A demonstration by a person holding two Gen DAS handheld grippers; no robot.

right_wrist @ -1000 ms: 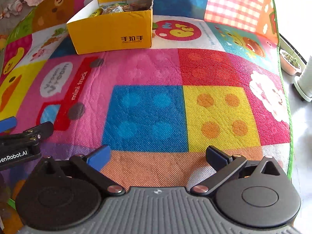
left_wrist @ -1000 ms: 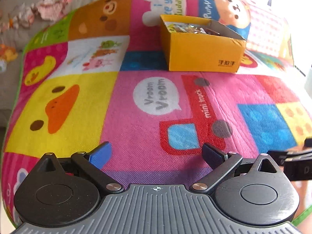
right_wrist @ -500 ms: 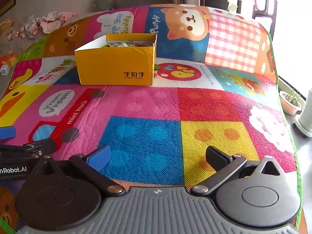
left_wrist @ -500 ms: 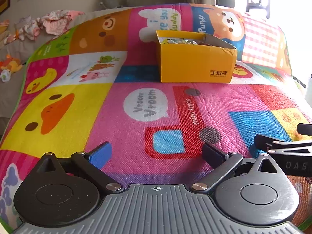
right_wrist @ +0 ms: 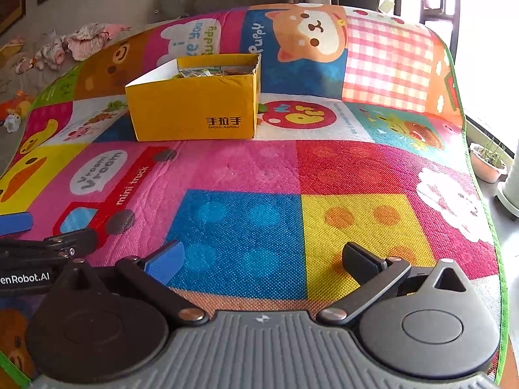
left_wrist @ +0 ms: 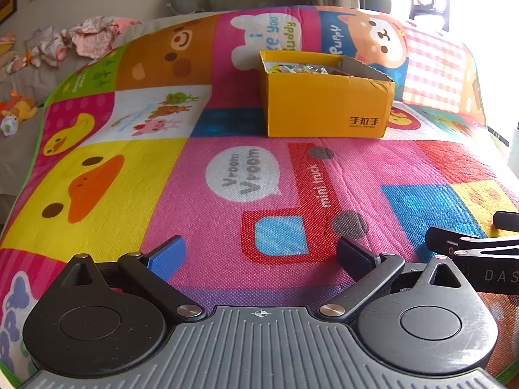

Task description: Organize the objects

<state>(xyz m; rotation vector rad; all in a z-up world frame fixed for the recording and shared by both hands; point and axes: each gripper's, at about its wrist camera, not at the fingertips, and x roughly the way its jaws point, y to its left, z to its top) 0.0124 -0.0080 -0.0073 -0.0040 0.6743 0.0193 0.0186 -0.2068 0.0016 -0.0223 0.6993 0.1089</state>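
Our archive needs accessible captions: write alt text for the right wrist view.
An open, empty right gripper hovers over a colourful cartoon play mat; a yellow cardboard box holding small packets sits farther back. The left gripper shows at the left edge.

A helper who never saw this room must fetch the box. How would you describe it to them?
Find the patchwork cartoon play mat. At its far end, between the bear and puppy squares, stands a yellow cardboard box. It is the only raised thing there, open-topped, holding small packets, with black characters printed on its front.
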